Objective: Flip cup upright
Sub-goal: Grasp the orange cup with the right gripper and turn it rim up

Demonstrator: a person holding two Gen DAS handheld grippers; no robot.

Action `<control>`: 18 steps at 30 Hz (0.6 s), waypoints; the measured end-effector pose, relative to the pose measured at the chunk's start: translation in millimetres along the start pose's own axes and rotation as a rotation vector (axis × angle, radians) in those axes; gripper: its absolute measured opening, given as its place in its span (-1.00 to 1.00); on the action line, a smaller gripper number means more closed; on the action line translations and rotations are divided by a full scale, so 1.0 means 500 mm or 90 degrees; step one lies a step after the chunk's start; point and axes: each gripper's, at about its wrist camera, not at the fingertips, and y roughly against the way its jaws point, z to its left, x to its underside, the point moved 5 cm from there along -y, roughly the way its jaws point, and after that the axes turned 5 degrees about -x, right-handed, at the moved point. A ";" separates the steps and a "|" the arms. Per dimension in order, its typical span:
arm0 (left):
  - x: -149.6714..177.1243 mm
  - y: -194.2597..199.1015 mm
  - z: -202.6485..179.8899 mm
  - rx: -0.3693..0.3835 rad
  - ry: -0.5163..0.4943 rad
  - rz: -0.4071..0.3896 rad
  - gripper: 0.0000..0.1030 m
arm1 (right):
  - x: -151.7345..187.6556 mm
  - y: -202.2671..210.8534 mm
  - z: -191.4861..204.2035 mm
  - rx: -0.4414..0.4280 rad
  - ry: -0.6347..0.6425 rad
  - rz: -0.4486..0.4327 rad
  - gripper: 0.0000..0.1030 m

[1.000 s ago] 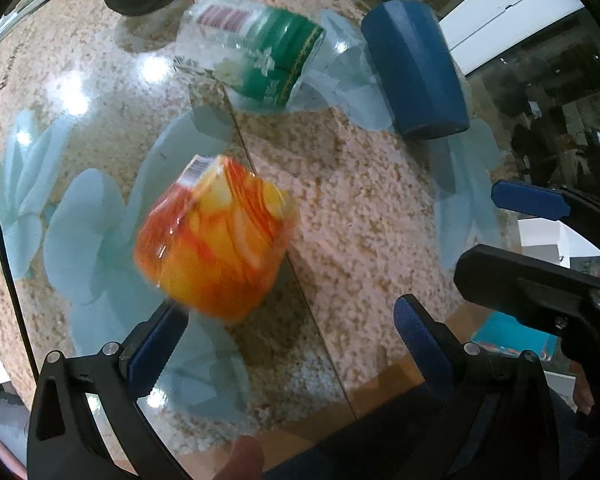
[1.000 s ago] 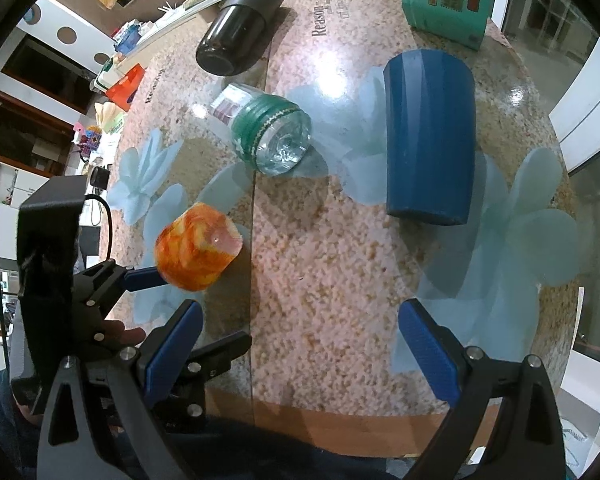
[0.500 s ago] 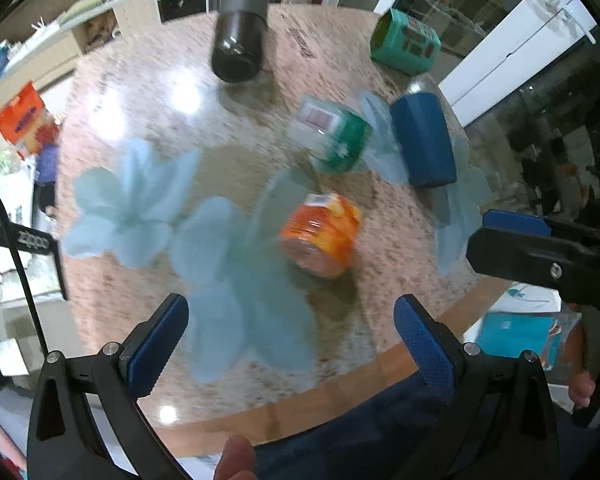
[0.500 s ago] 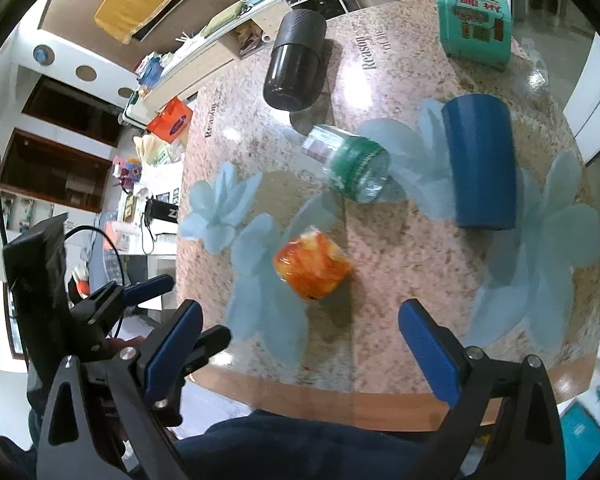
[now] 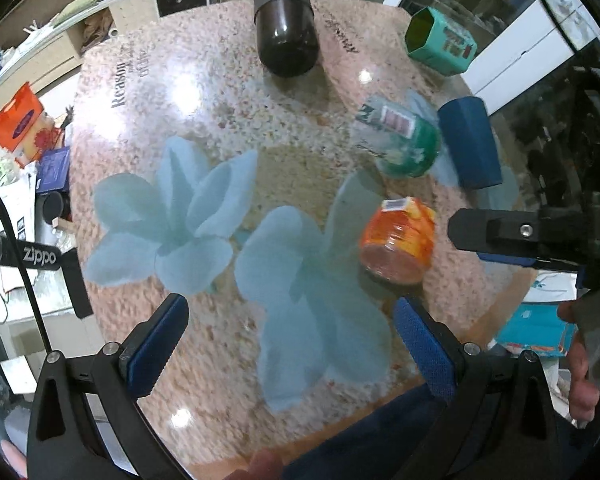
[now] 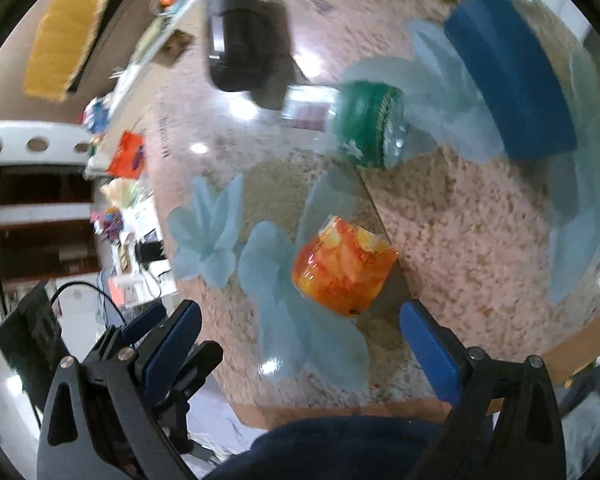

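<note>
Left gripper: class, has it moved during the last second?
Yes. The left gripper has drawn back from the granite table. The orange cup, earlier close to its fingertips, now lies further ahead, and most of the tabletop shows.

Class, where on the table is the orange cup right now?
The orange cup lies near the table's front edge, beside a pale blue flower print, nearer than the green cup and blue cup.
</note>
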 end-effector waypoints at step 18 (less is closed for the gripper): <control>-0.084 -0.118 0.036 0.046 -0.102 0.045 1.00 | -0.037 -0.114 -0.095 0.057 -0.213 0.063 0.56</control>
